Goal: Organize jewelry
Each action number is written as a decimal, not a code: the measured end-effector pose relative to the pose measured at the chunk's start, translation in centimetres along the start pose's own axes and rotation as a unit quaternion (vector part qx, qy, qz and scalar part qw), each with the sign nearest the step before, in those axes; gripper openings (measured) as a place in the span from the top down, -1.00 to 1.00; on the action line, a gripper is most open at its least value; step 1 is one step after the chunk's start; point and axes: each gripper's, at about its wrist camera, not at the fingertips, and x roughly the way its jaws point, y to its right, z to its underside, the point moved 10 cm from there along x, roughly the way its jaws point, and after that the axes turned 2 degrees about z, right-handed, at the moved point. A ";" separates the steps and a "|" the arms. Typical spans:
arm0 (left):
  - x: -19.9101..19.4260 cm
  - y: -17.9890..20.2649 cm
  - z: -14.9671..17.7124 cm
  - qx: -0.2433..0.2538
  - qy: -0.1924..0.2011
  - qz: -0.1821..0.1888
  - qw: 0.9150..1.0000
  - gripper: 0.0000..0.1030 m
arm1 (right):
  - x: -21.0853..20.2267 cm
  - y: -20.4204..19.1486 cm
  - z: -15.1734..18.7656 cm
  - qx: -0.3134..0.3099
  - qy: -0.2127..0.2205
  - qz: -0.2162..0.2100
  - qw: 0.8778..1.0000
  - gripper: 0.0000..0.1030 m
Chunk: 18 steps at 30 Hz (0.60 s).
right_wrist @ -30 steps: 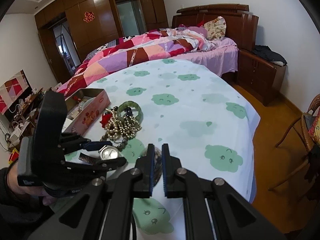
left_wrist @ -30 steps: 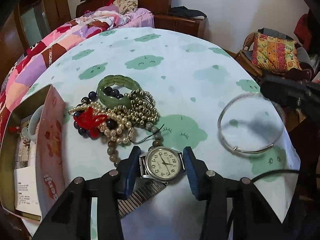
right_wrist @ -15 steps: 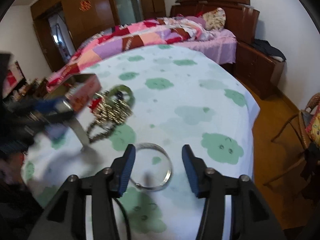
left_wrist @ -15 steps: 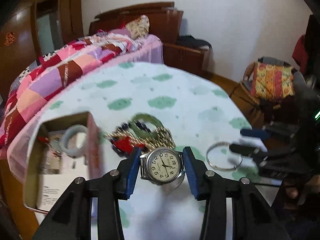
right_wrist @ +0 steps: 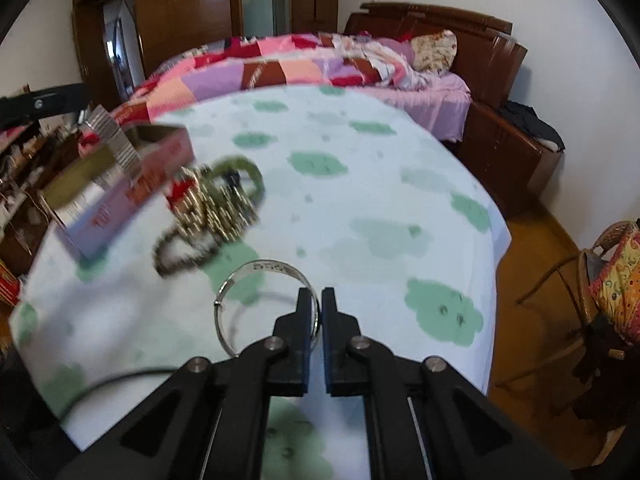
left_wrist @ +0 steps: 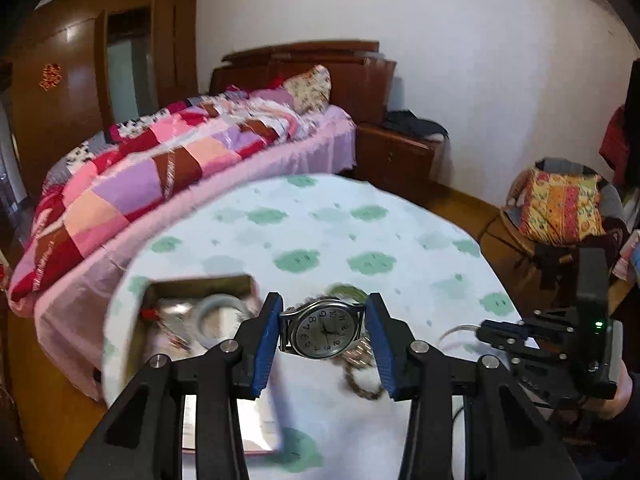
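My left gripper [left_wrist: 323,330] is shut on a silver wristwatch [left_wrist: 324,333] with a white dial and holds it raised above the table, near the open pink box [left_wrist: 192,320]. Its metal strap [right_wrist: 114,140] hangs over the box in the right wrist view. My right gripper [right_wrist: 315,312] is shut on a thin silver bangle [right_wrist: 256,276] and lifts it off the cloth; it also shows at the right of the left wrist view [left_wrist: 500,330]. A pile of bead necklaces and a green bangle [right_wrist: 218,200] lies on the table beside the box.
The round table has a white cloth with green clouds [right_wrist: 380,200]. The box holds a pale jade bangle [left_wrist: 218,314] and papers. A bed with a patchwork quilt [left_wrist: 160,172] stands behind. A chair with a bright cushion [left_wrist: 560,208] is at the right.
My left gripper has lifted the watch off the table and carried it up and left toward the box. My right gripper opened over the silver bangle, then shut on it and raised it.
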 end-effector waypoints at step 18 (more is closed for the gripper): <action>2.9 -12.2 2.8 -0.066 -0.035 -0.082 0.994 0.16 | 1.3 -13.5 -13.4 -0.052 0.071 -0.096 0.991 0.87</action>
